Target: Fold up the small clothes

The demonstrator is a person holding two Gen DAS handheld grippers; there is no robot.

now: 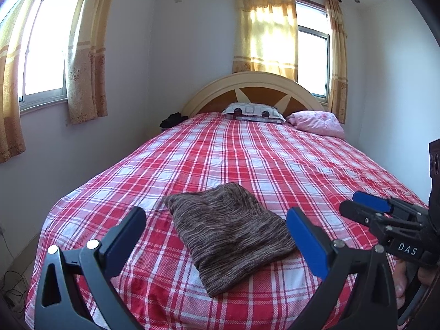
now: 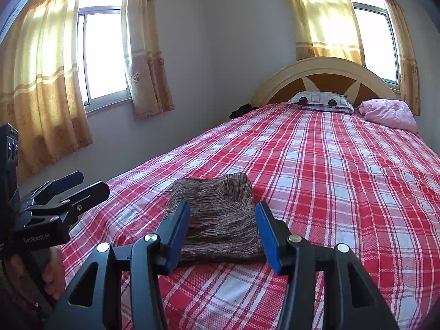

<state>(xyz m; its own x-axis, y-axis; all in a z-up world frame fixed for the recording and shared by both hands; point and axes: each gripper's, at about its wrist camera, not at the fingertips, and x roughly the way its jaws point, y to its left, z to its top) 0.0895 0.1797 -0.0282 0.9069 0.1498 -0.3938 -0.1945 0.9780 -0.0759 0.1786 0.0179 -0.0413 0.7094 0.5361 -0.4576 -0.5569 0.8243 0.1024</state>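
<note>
Brown marled knit, a small folded garment [image 1: 229,235], lies flat on the near part of a bed [image 1: 275,154] spread with a red-and-white plaid sheet, its long side running from far left to near right in the left wrist view. The left gripper [image 1: 217,225] hangs just above and in front of the garment's near end with its 2 blue-padded fingers [image 1: 308,244] spread wide apart, one on each side of the cloth, and nothing is clamped between them. The right gripper [image 2: 222,225] sits at the garment's near edge as well, its 2 fingers [image 2: 266,233] parted about halfway; the cloth shows between them, but the pads stand clear of it and grip nothing. In the left wrist view the right gripper [image 1: 365,206] appears at the right edge, with part of a hand [image 1: 404,280] below it; in the right wrist view the left gripper [image 2: 82,187] shows at the left edge, likewise held by a hand [image 2: 52,272]. At the far end of the bed stand a cream and brown arched headboard [image 1: 253,88], a patterned pillow [image 1: 253,110] and a pink bundle [image 1: 319,123] to its right. Yellow curtains [image 1: 265,27] hang over 2 bright windows.
</note>
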